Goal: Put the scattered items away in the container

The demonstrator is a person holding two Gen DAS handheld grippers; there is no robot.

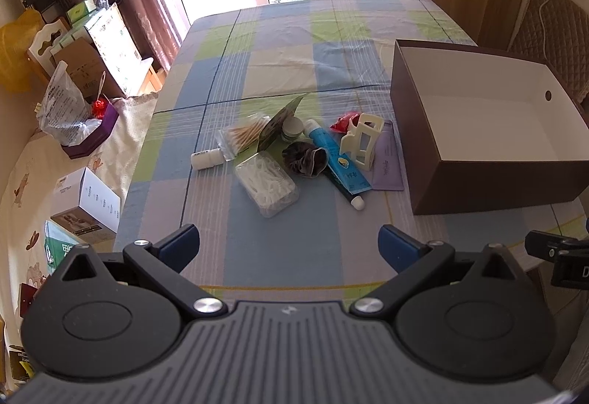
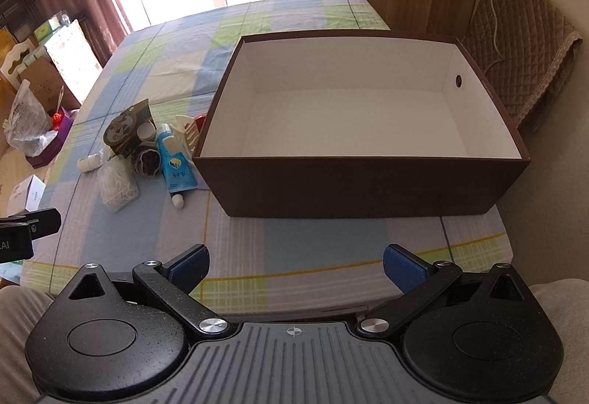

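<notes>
Blue pads on my left gripper point(image 1: 289, 247) stand wide apart, holding nothing, above the checked tablecloth point(image 1: 257, 249). My right gripper point(image 2: 296, 266) gapes empty too, at the table's near edge. Ahead of the left lie the clear floss-pick box point(image 1: 267, 185), dark scrunchie point(image 1: 305, 158) and blue tube point(image 1: 337, 161), clustered beside the brown box point(image 2: 368, 183), whose white interior I see bare.

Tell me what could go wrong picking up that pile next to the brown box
1. The blue toothpaste tube lies against the dark fabric scrunchie and white plastic holder, so grabbing one may drag the others.
2. The clear plastic box of floss picks looks smooth and wide; it could slip.
3. The brown cardboard box has tall walls an item might clip.
</notes>
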